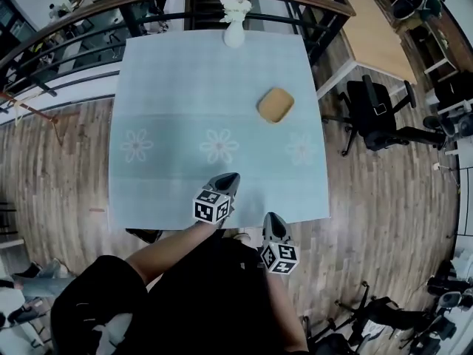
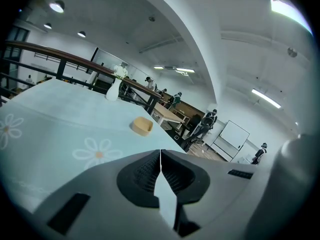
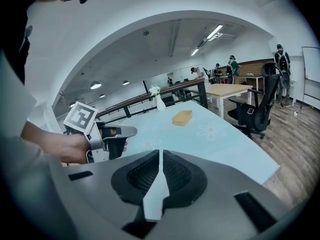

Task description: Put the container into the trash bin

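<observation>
A shallow tan container (image 1: 276,104) lies on the pale blue tablecloth (image 1: 177,102), right of centre; it also shows small in the left gripper view as the container (image 2: 141,126) and in the right gripper view as the container (image 3: 182,117). My left gripper (image 1: 232,177) hovers over the table's near edge, jaws shut with nothing between them (image 2: 160,153). My right gripper (image 1: 270,218) is lower, just off the table's near edge, also shut and empty (image 3: 160,154). Both are far from the container. No trash bin is in view.
A white vase with flowers (image 1: 234,22) stands at the table's far edge. A dark railing (image 1: 89,28) runs behind the table. Black office chairs (image 1: 377,113) and a wooden table (image 1: 377,32) stand to the right on the wooden floor.
</observation>
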The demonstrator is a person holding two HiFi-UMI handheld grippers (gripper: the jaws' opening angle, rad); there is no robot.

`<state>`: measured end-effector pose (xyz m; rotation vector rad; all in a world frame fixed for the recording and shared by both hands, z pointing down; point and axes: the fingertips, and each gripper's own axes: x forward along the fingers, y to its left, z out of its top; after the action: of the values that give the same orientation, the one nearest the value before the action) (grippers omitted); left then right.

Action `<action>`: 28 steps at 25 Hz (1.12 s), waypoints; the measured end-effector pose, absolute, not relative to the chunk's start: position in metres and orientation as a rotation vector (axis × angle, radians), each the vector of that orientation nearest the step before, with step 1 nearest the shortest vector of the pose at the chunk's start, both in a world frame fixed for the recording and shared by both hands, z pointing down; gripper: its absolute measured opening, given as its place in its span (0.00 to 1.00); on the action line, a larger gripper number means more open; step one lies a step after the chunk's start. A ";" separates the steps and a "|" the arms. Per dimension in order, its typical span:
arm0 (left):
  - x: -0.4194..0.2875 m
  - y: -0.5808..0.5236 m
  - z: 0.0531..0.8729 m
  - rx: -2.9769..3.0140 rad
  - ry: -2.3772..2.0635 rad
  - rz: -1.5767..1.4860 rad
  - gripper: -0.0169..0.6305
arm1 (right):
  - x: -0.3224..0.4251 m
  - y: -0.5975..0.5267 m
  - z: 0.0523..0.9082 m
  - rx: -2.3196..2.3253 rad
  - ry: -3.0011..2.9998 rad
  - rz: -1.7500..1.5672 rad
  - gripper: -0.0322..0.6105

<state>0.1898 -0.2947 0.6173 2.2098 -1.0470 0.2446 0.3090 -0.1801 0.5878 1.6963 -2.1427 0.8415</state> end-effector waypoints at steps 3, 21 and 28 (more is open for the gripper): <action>0.194 -0.321 0.616 2.193 -1.080 0.237 0.05 | 0.316 -0.204 0.592 1.700 -2.139 0.858 0.12; 0.220 -0.376 0.600 2.045 -1.279 0.178 0.05 | 0.392 -0.419 0.648 1.697 -2.050 1.109 0.12; 0.238 -0.399 0.596 2.014 -1.331 0.148 0.05 | 0.393 -0.498 0.681 1.617 -2.051 1.186 0.22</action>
<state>0.2383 -0.3992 0.5956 2.0141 -1.3305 0.1480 0.3935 -0.4982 0.6808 1.6171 -2.0513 1.1864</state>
